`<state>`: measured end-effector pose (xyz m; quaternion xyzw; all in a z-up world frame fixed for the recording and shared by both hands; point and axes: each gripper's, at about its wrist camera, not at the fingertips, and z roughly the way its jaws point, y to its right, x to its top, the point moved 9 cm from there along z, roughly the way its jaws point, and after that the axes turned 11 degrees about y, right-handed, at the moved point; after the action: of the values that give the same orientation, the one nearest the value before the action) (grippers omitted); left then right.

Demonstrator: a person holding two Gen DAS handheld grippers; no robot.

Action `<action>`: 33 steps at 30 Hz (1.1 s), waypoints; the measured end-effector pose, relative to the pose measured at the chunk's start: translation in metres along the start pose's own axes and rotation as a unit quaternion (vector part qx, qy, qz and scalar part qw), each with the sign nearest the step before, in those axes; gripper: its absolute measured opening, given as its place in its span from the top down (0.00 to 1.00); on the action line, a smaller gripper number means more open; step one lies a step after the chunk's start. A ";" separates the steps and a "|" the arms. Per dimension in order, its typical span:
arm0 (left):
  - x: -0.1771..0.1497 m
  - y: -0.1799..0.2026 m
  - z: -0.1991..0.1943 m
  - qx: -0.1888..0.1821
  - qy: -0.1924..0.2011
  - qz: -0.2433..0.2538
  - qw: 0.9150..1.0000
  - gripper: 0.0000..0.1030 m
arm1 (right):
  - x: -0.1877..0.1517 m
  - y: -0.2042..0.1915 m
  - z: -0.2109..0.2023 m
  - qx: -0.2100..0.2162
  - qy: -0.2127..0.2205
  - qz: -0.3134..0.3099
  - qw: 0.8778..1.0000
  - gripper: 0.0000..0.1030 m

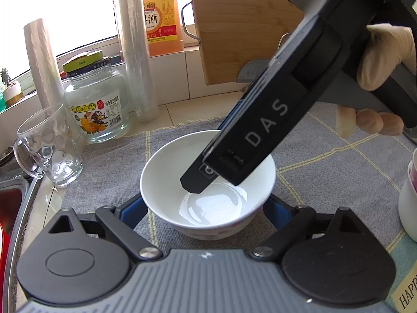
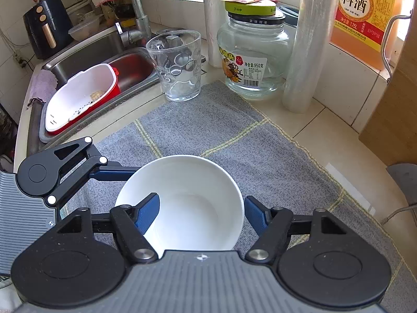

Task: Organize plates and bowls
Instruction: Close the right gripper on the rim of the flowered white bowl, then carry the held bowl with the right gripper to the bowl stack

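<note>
A white bowl [image 1: 182, 172] stands upright on the grey checked cloth [image 1: 109, 172]. My left gripper [image 1: 206, 208] is open, its blue-padded fingers on either side of the bowl's base. My right gripper [image 2: 200, 211] is open and tilts down from above: one blue finger [image 2: 147, 214] is inside the bowl [image 2: 187, 198], the other finger [image 2: 255, 216] is outside its rim. In the left wrist view the right gripper's body [image 1: 260, 130] reaches into the bowl. The left gripper also shows in the right wrist view [image 2: 112, 172], left of the bowl.
A glass mug [image 2: 177, 65], a glass jar [image 2: 252, 52], plastic rolls [image 2: 305, 52] and a cooking wine jug [image 2: 365, 7] stand behind the cloth. A sink with a red and white basket [image 2: 83, 96] lies at the left. A wooden board [image 1: 234, 26] leans at the back. White cups [image 1: 409, 198] stand at the right.
</note>
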<state>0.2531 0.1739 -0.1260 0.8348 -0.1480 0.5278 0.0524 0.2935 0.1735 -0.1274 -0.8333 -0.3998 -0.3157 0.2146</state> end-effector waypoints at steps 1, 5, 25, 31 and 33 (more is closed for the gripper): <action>0.000 0.000 0.000 0.000 0.000 0.000 1.000 0.09 | -0.001 0.000 0.001 0.002 -0.003 0.000 1.000 0.28; 0.000 0.000 0.000 0.000 -0.001 0.000 1.000 0.09 | -0.002 0.000 0.002 0.006 -0.006 0.004 1.000 0.28; 0.013 0.017 -0.034 -0.016 -0.015 0.004 1.000 0.09 | -0.005 -0.019 -0.043 0.034 0.012 0.034 0.999 0.24; 0.018 0.031 -0.051 -0.028 -0.014 0.010 0.999 0.09 | -0.010 -0.031 -0.067 0.033 0.021 0.031 0.999 0.22; 0.020 0.035 -0.056 -0.032 -0.014 0.010 0.999 0.09 | -0.012 -0.033 -0.074 0.032 0.025 0.034 0.999 0.22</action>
<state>0.2024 0.1505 -0.0864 0.8384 -0.1740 0.5115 0.0720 0.2352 0.1415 -0.0803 -0.8311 -0.3755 -0.3162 0.2614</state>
